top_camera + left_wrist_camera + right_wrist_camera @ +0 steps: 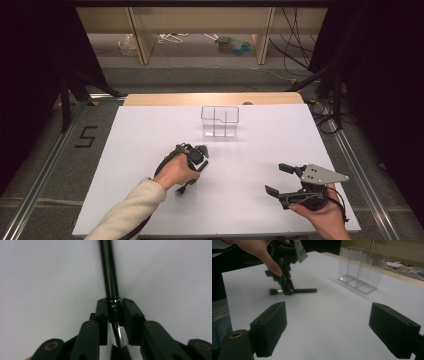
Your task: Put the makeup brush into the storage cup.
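A black brush with a silver ferrule (110,272) lies flat on the white table (145,130). My left gripper (115,308) points down at it, shut on the ferrule. In the high view the brush (202,166) lies slantwise under the left gripper (192,176), left of centre. The right gripper view has the brush (305,290) pinched by the left gripper (288,291), with dark bristles sticking out to the left. My right gripper (279,179) hovers open near the front right edge with nothing between its jaws (334,327).
A clear plastic box with compartments (220,121) stands upright at the back middle of the table, also far right in the right gripper view (362,270). A wooden edge (210,98) borders the table's far side. Cables and shelving lie on the floor beyond.
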